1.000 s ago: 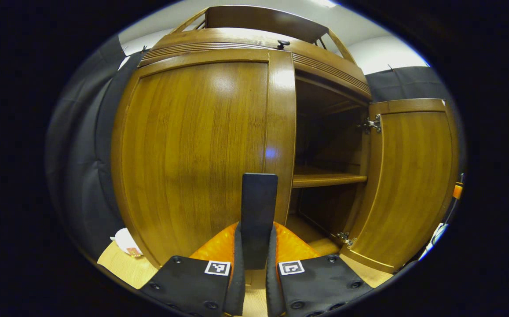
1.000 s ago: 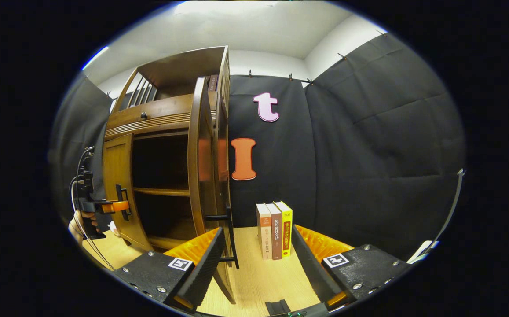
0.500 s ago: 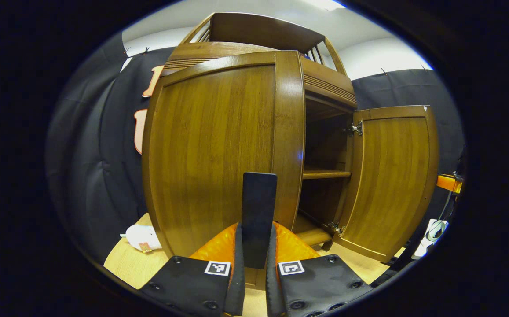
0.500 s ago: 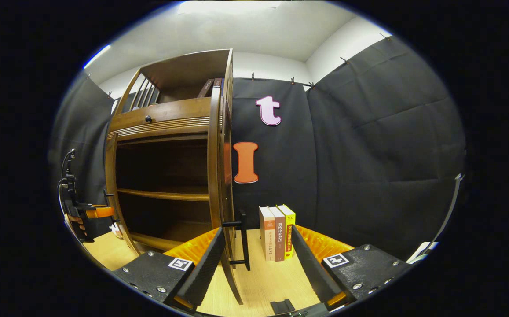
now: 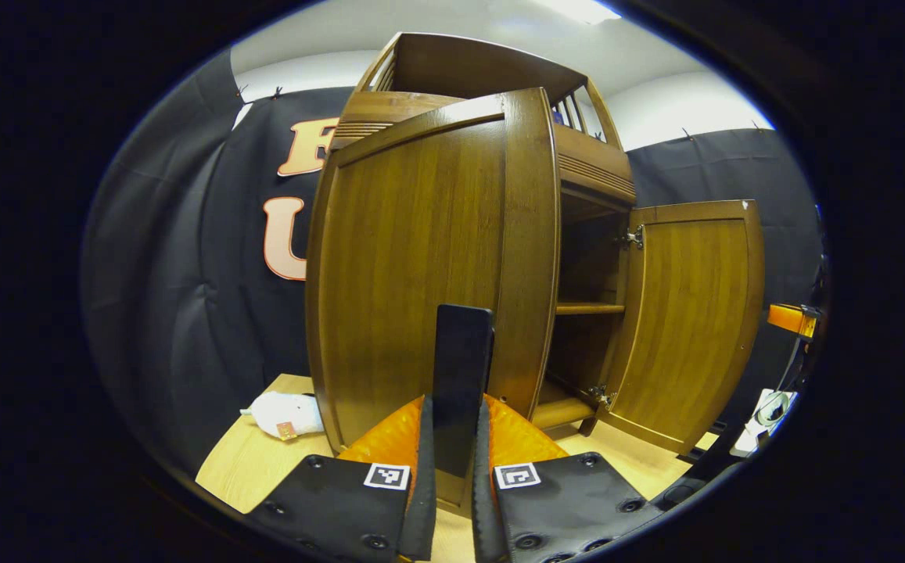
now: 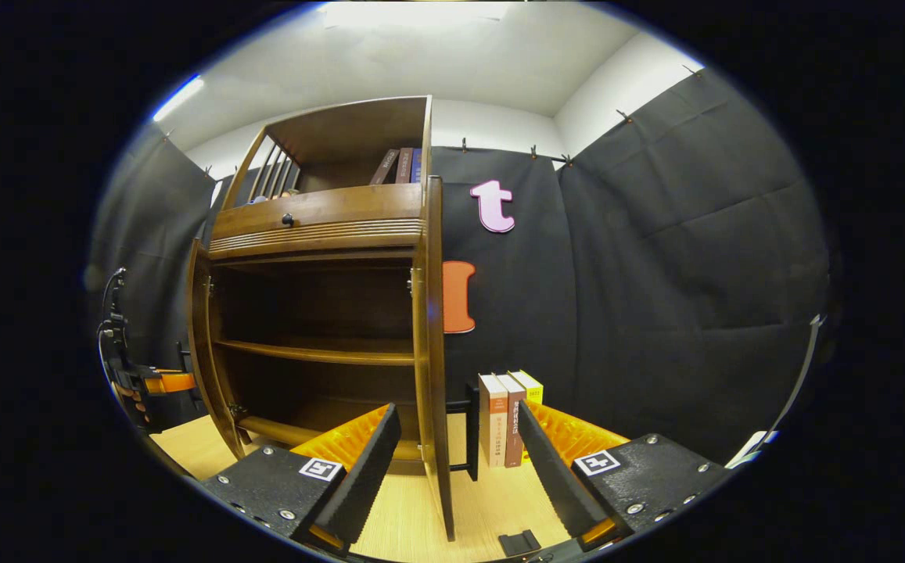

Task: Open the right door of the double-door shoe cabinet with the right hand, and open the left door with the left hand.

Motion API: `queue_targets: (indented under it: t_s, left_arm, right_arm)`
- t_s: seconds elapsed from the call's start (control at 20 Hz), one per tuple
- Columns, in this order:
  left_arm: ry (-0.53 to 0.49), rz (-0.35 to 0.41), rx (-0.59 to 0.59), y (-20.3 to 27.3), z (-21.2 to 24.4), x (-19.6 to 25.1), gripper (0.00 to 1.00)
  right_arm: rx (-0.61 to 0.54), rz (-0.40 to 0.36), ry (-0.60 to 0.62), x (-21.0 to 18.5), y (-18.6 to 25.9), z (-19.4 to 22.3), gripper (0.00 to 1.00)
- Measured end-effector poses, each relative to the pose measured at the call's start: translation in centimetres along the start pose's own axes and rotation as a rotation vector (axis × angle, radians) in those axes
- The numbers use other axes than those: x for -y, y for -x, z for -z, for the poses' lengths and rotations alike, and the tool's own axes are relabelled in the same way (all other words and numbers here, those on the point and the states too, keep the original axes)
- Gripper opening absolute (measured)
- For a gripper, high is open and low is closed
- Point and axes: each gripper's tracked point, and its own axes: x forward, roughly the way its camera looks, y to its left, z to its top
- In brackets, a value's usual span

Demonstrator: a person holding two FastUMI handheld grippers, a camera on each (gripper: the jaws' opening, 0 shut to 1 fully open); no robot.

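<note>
In the left gripper view my left gripper (image 5: pixel 453 469) sits at the bottom centre, its two fingers pressed from either side on the dark upright handle (image 5: pixel 461 383) of the left door (image 5: pixel 429 266). That door fills the middle of the frame, swung out toward me, with the cabinet (image 5: pixel 491 78) rising behind it. To the right of centre the right door (image 5: pixel 691 320) stands wide open, showing its inner face and hinges, and between the two doors I see a slice of the dark interior with a shelf (image 5: pixel 589 309). A small white soft thing (image 5: pixel 284 414) lies on the bench (image 5: pixel 245 461) at the lower left, beside the left door's foot.

In the right gripper view my right gripper (image 6: pixel 452 461) is at the bottom centre with its fingers spread wide apart, holding nothing. The right door (image 6: pixel 432 352) stands edge-on between them, and its dark handle (image 6: pixel 469 426) juts to the right of the door's edge, touched by neither finger. Just right of the handle three books (image 6: pixel 511 414) stand upright on the bench (image 6: pixel 413 516). The cabinet's open interior with its shelf (image 6: pixel 315 352) takes the centre left. At the far left edge the other gripper (image 6: pixel 163 383) holds the left door (image 6: pixel 202 344), with a hand (image 6: pixel 131 395) gripping it.
</note>
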Motion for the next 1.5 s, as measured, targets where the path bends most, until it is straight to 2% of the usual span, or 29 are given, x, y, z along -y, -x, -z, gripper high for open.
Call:
queue_targets:
  t_s: [0.3, 0.4, 0.95, 1.05, 1.1, 1.5]
  left_arm:
    - [-0.015, -0.060, 0.000, 2.6, 0.1, -2.0, 0.25]
    - [-0.035, -0.075, 0.001, 3.3, -0.1, -2.8, 0.16]
    - [-0.032, -0.118, 0.000, 6.0, -0.5, -7.2, 0.19]
    - [-0.039, -0.150, 0.000, 6.7, -0.6, -8.6, 0.17]
    - [-0.046, -0.160, 0.003, 6.7, -0.5, -9.2, 0.10]
    - [-0.052, -0.185, -0.003, 7.6, -1.1, -12.9, 0.11]
  right_arm:
    - [0.000, -0.040, 0.002, -2.9, -0.6, -0.2, 0.92]
    - [0.000, -0.053, 0.003, -3.8, -0.8, -0.4, 0.92]
    - [0.002, -0.099, 0.007, -7.6, -1.4, -0.6, 0.92]
    - [0.000, -0.106, 0.011, -8.2, -1.4, -0.4, 0.92]
    - [-0.001, -0.111, 0.012, -8.6, -1.5, -0.4, 0.92]
    - [-0.003, -0.139, 0.010, -11.3, -2.2, -0.4, 0.92]
